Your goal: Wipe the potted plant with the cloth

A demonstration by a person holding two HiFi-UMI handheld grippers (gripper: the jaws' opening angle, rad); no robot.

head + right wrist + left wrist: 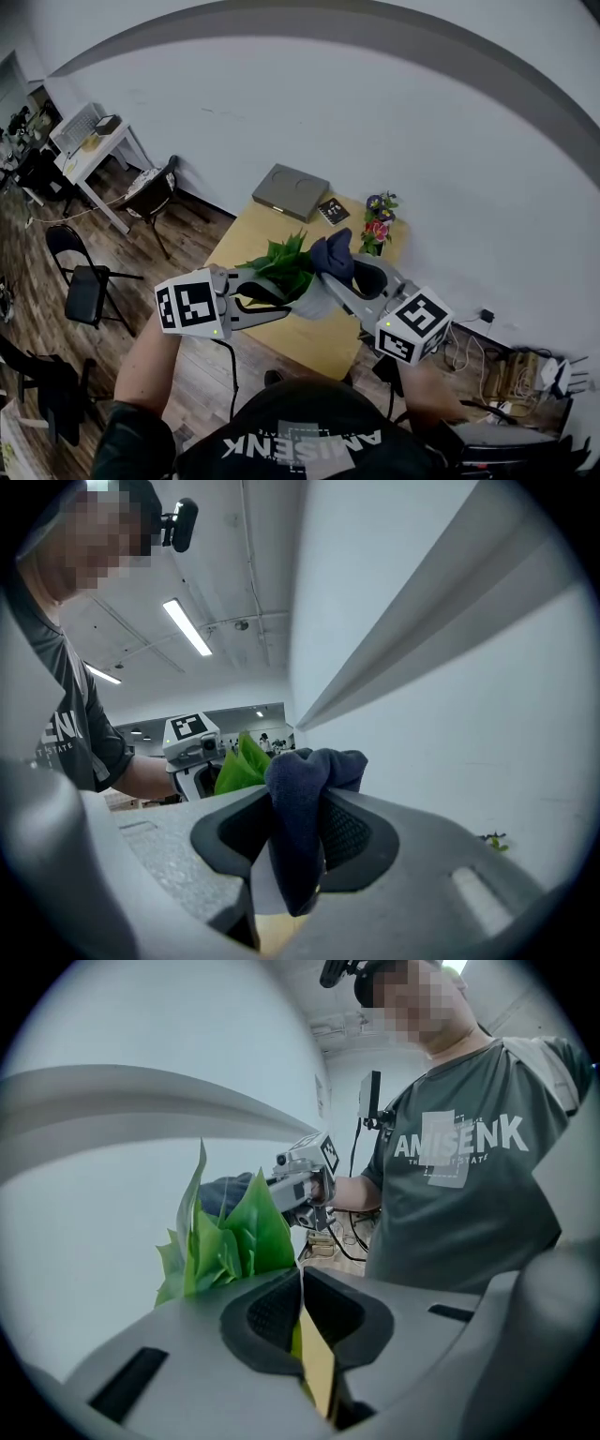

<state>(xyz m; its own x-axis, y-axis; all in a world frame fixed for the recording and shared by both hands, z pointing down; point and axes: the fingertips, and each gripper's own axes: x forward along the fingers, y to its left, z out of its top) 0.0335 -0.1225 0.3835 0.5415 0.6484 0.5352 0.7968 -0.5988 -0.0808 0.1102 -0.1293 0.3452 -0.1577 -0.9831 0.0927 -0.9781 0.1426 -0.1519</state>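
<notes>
My right tool (298, 832) grips the soft cloth (314, 766) beside the plant (230, 1237). My left tool (302, 1307) pinches a flimsy leaf (295, 1340), so I should wipe gently.

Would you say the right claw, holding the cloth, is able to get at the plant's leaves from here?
Probably yes: the right claw grips the dark cloth close beside the green leaves, and nothing shows between them in the head view.

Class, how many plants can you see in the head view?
2: a green leafy plant over the table's middle, a flowering plant at its far right edge. Others may be hidden.
</notes>
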